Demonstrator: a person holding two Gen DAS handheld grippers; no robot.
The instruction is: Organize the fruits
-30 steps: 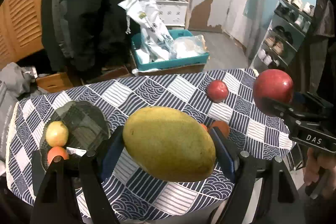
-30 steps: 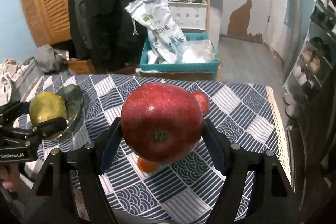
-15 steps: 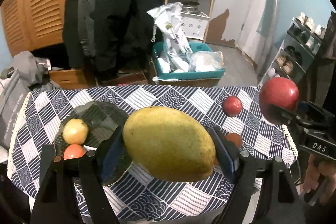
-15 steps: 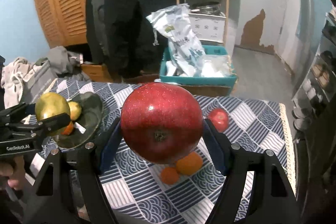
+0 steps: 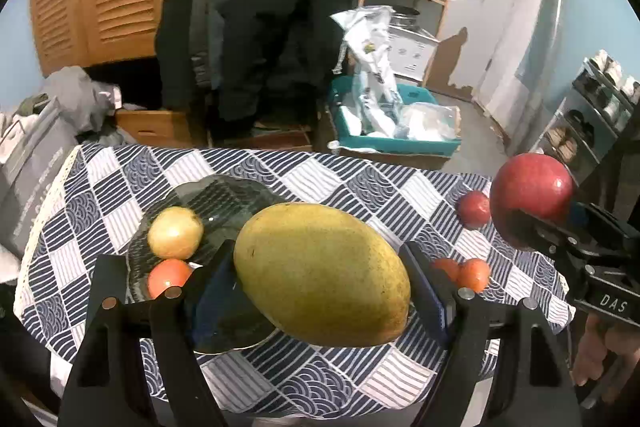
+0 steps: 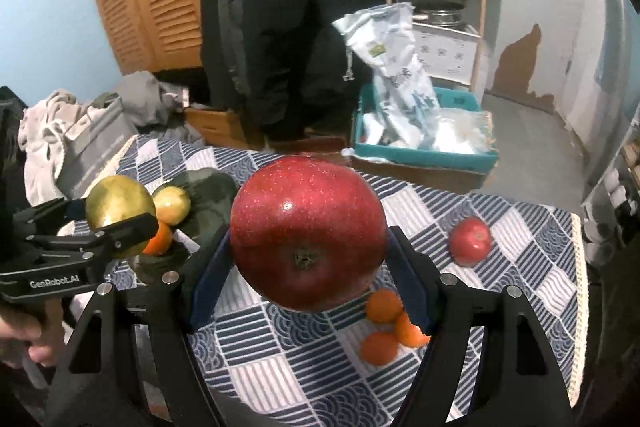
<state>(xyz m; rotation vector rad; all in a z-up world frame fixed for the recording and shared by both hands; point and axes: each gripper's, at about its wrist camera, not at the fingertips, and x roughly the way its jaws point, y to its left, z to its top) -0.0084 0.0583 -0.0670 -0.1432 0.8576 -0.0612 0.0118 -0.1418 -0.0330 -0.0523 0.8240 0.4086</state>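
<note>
Over at the left of the blue-and-white patterned tablecloth [image 5: 304, 183] sits the dark glass scalloped plate [image 5: 236, 191], with a pale yellow round fruit [image 5: 175, 231] and a small orange one [image 5: 169, 277] already lying on its near side. The left gripper [image 5: 320, 267] is clamped on a big yellow-green oval mango [image 5: 322, 273], held in the air above the plate's near right edge; the mango's long axis runs across the jaws, tilted down toward the right, its narrower end low on that side. Further right, three small orange tangerines [image 6: 386, 325] lie huddled on the cloth, a small red apple [image 6: 470, 241] beyond them, well apart from the plate. The right gripper [image 6: 308, 247] grips a large glossy red apple [image 6: 306, 237], its calyx end facing the camera, also aloft over the middle of the table. To my eye both fruits are mid-carry toward the plate; next, the mango wants lowering onto the bare glass behind the two fruits before the pads let go, then the apple beside it.
</note>
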